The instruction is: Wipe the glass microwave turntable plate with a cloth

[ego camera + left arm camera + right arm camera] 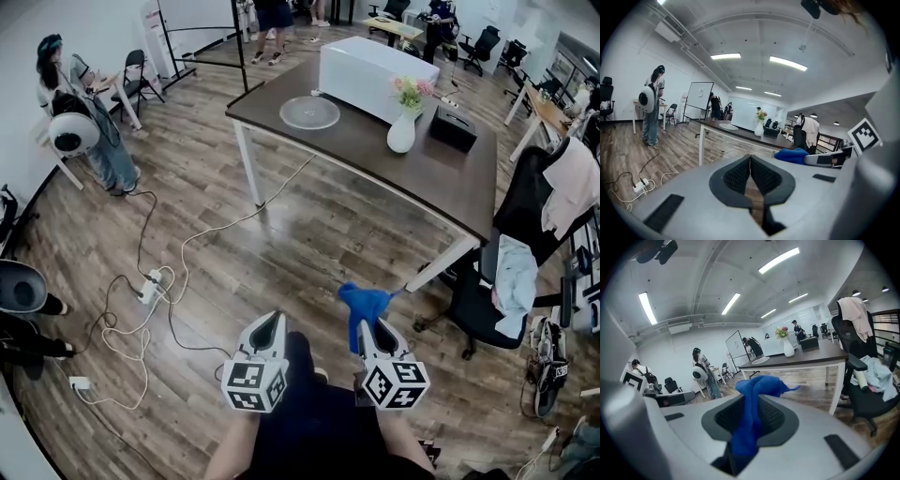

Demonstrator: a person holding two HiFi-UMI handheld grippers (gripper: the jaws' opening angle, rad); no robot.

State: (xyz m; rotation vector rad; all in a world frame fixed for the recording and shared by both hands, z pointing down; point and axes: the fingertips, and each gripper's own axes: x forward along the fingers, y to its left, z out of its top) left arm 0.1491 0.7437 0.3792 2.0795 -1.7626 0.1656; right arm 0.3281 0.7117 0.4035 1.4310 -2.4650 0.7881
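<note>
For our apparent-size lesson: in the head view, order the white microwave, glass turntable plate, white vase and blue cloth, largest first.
1. white microwave
2. glass turntable plate and blue cloth look alike; the cloth is nearer the camera, so unranked
3. white vase

Bright, even light from ceiling strip lights (787, 63). Shadows are soft, with a faint one on the floor (309, 225) under the tabletop (441, 173) and a pale sheen just in front of it. All views fisheye: lines bow, corners go black. Gripper views: foreground soft, cloth (749, 418) between the right jaws blurs at its low end, tabletop beyond reads sharp.
</note>
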